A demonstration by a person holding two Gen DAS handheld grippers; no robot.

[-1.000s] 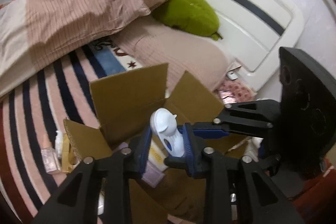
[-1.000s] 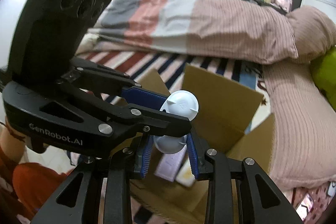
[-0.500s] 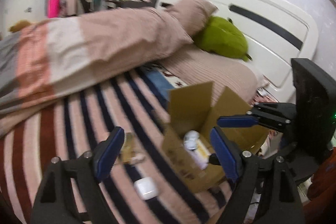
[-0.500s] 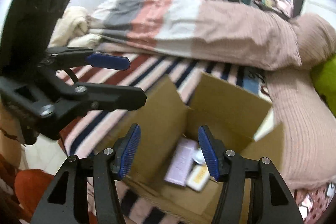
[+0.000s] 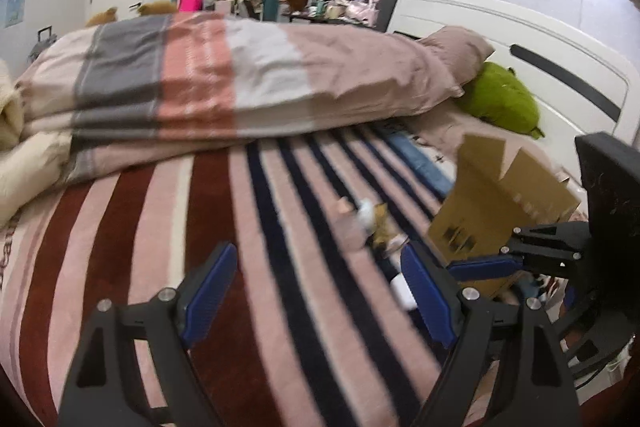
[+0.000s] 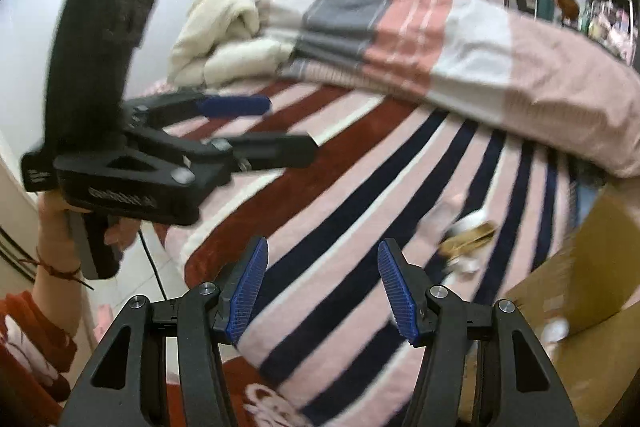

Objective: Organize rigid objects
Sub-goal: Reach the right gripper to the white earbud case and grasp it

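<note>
Left wrist view: my left hand-held gripper [image 5: 316, 291] hangs empty over the striped blanket [image 5: 224, 227], jaws spread wide. A blurred cluster of small items [image 5: 368, 223] lies far-right on the bed, just left of the cardboard box [image 5: 496, 203]; a white case [image 5: 402, 291] sits nearer, partly behind my right finger. Right wrist view: my right hand-held gripper [image 6: 322, 287] is also wide open and empty; the same items [image 6: 468, 235] lie right of centre, the box [image 6: 580, 287] at the right edge. Judgement: the next pick is from that cluster. I'd slow down to clear the blur, centre one item between the pads, and close low without snagging the blanket.
</note>
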